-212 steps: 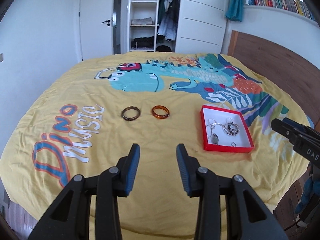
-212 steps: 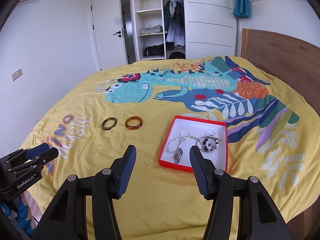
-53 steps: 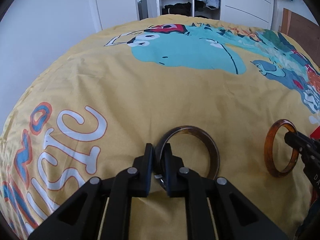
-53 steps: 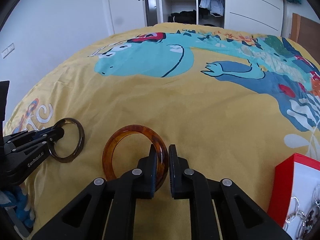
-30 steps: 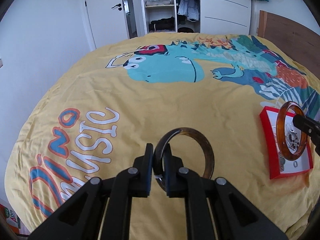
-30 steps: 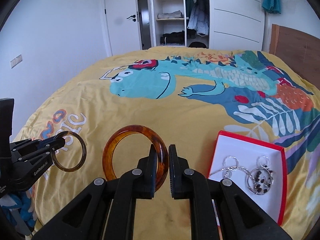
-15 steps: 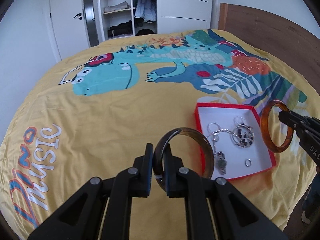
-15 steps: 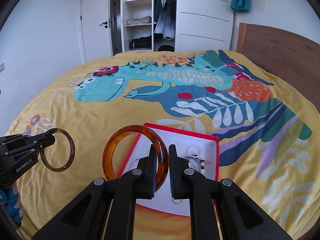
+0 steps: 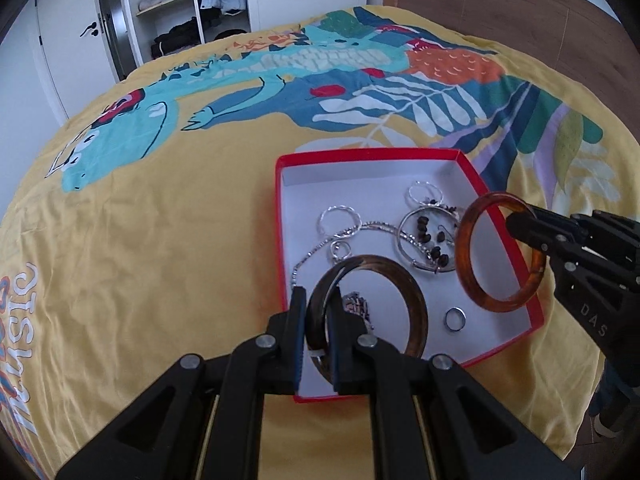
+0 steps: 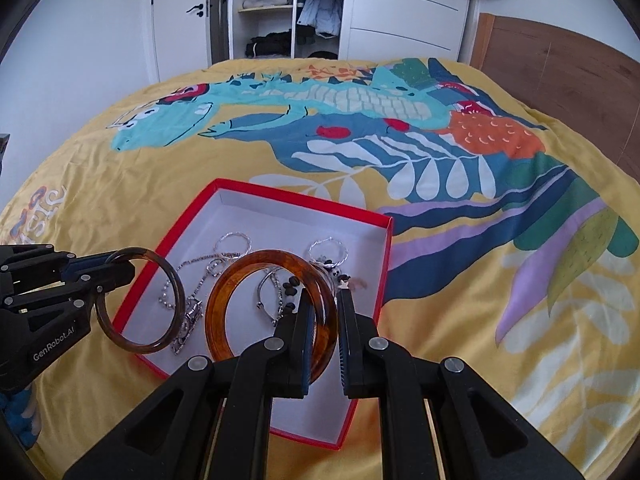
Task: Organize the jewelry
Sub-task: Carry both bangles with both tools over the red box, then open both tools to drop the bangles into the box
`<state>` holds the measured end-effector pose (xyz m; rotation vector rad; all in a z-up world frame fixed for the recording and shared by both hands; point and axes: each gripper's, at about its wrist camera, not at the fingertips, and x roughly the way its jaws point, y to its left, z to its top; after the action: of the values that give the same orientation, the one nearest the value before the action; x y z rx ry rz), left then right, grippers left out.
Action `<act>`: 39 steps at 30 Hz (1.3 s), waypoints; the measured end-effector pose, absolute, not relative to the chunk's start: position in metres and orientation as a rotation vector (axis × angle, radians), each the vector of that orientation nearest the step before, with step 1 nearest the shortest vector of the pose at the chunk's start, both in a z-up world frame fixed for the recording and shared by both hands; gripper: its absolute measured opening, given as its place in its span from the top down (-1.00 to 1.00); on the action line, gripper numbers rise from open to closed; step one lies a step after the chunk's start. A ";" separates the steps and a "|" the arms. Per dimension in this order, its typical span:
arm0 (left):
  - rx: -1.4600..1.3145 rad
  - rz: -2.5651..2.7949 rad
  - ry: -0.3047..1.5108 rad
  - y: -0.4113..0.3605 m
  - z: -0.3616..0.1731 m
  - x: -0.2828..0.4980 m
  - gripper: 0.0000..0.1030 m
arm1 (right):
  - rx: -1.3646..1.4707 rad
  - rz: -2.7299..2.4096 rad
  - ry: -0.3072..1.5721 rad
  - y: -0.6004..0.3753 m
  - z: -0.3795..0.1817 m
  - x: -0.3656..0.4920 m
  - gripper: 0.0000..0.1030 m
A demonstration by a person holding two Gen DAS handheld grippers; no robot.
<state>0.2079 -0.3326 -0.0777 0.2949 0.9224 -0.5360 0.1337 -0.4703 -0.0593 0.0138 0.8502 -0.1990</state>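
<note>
The dark brown tortoiseshell bangle (image 9: pixel 366 308) is pinched by its rim in my left gripper (image 9: pixel 319 334), jaws closed tight on it, and it's hanging over the near-left part of the red shallow cardboard box with the white inside (image 9: pixel 470 168). My right gripper (image 10: pixel 323 322) has the amber-orange translucent bangle (image 10: pixel 272 300) clamped the same way, held upright over the right side of that same box. From the left wrist camera the amber one sits just over the box's right wall; from the right wrist camera the dark one is over the box's left edge. Neither bangle looks like it's touching the bottom, though I can't really tell.

Inside the box there's a tangle of silver chain and hoop pieces (image 9: pixel 360 232), a hoop with dark beads (image 9: pixel 430 240) and a small plain silver ring (image 9: pixel 456 319).

The box sits on a yellow duvet cover with a big teal-and-blue dinosaur print (image 10: pixel 120 184), a bit wrinkled, spread over the whole bed. Behind it: a brown wooden headboard (image 10: pixel 560 64) on the right, a white open wardrobe with clothes on shelves (image 10: pixel 276 12), and a white door with a dark handle (image 10: pixel 180 20).
</note>
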 end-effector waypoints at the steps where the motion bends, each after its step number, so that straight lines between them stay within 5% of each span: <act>1: 0.303 -0.536 0.927 -0.335 -0.081 0.207 0.83 | 0.009 -0.190 0.860 -0.471 -0.064 0.136 0.79; 27: 0.301 -0.522 1.036 -0.335 -0.123 0.217 0.79 | -0.084 -0.113 1.033 -0.469 -0.122 0.155 0.78; 31: 0.259 -0.548 1.051 -0.330 -0.118 0.218 0.75 | -0.080 -0.132 1.028 -0.471 -0.118 0.152 0.52; 35: 0.239 -0.571 1.017 -0.327 -0.101 0.208 0.31 | -0.083 -0.144 0.993 -0.468 -0.103 0.143 0.14; 39: 0.211 -0.582 0.969 -0.316 -0.073 0.195 0.26 | -0.071 -0.163 0.944 -0.463 -0.079 0.128 0.07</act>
<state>0.1946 -0.3157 -0.0731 0.2113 0.9690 -0.5818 0.1282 -0.4633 -0.0795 -0.0711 0.9443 -0.1625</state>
